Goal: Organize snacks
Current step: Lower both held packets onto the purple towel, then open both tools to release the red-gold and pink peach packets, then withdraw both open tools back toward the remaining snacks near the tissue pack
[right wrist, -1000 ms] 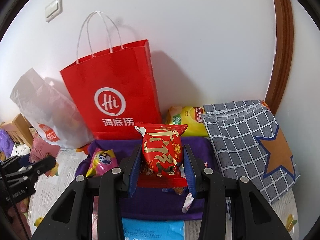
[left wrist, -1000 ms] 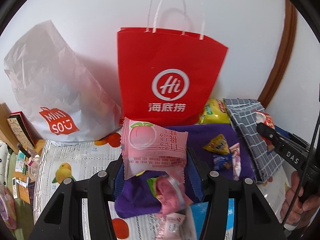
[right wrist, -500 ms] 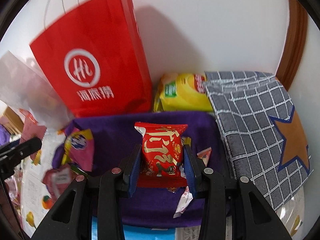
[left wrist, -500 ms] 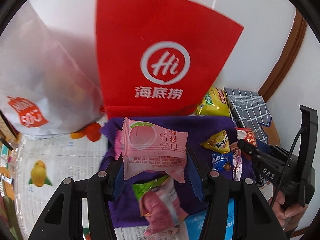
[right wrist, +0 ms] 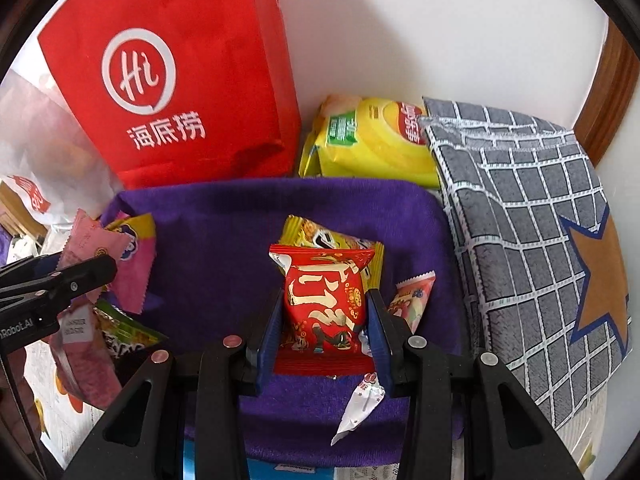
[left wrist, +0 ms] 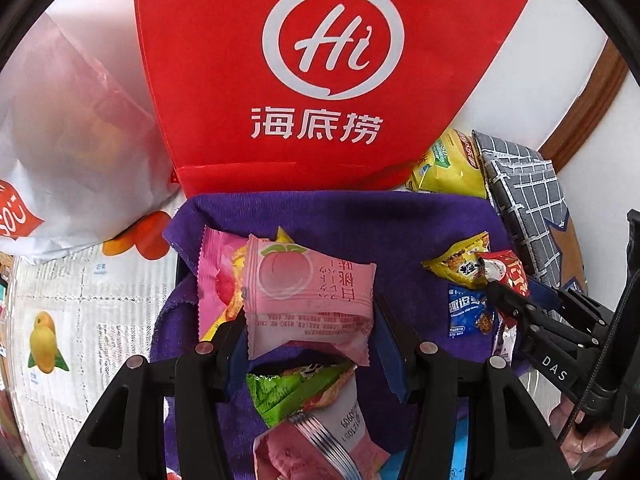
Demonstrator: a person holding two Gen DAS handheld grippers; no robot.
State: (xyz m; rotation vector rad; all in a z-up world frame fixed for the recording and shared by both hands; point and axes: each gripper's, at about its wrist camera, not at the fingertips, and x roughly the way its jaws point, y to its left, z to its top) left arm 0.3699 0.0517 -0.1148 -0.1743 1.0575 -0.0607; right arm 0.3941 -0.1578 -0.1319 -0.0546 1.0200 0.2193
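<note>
bright, even daylight, sharp focus, heavy fisheye bending, dark vignette at corners

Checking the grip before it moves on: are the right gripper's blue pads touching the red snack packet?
Touching. The right wrist view shows the right gripper with both blue pads pressed against the sides of the red snack packet, no gap visible.

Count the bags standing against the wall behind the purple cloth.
2: the red paper bag directly behind the cloth, and the white plastic bag to its left. Others may be hidden.
</note>
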